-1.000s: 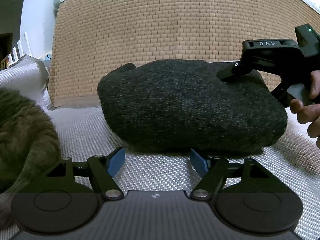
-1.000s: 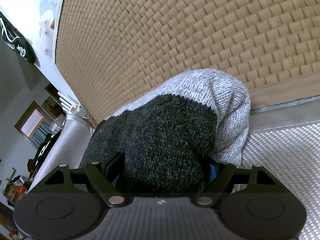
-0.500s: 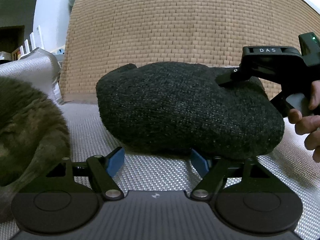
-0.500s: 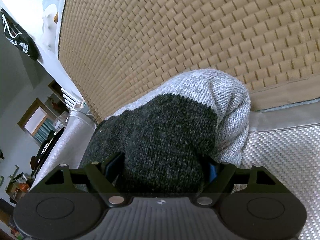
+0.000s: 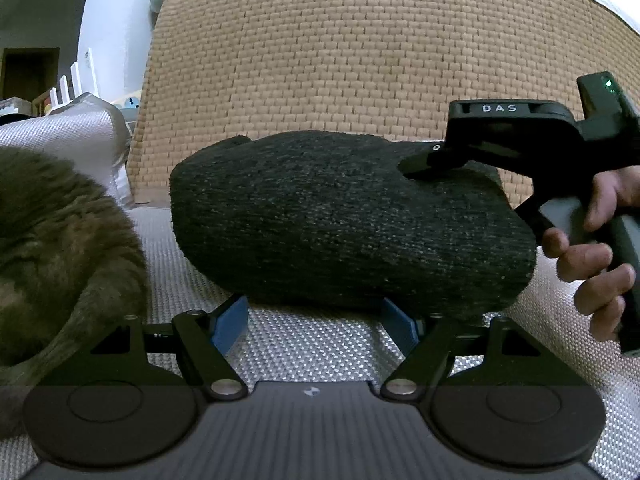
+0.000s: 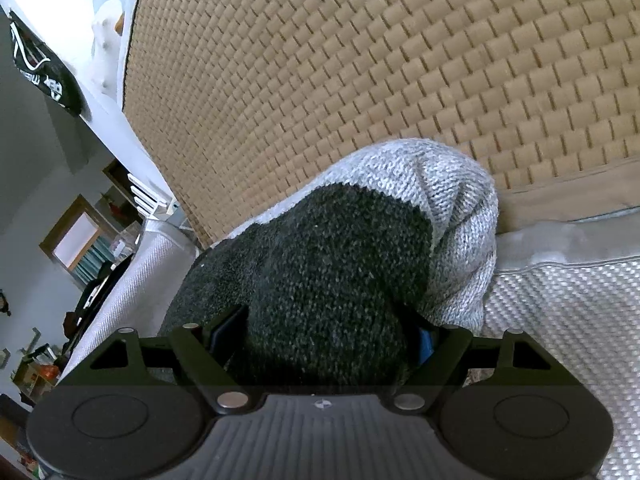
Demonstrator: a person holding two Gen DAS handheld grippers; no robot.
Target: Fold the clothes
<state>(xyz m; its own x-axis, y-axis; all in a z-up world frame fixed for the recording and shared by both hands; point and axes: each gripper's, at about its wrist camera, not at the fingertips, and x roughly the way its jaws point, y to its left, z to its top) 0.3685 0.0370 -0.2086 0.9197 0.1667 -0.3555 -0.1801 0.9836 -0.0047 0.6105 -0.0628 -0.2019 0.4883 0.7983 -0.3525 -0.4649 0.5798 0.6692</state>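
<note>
Dark-and-light-grey knit sweater (image 5: 344,220) lies bunched on the woven white surface (image 5: 320,344)

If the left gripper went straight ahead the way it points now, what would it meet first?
Most likely the dark knit sweater, lying bunched on the silver woven cover right in front of the open left gripper. Its lower edge sits just past the blue fingertips; whether they already touch it is unclear.

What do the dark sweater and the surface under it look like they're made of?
Dark sweater: chunky knit, likely wool or acrylic; fuzzy flecked loops, with a light grey knit section. Surface: woven silvery-white fabric with slight sheen, probably synthetic upholstery.
</note>
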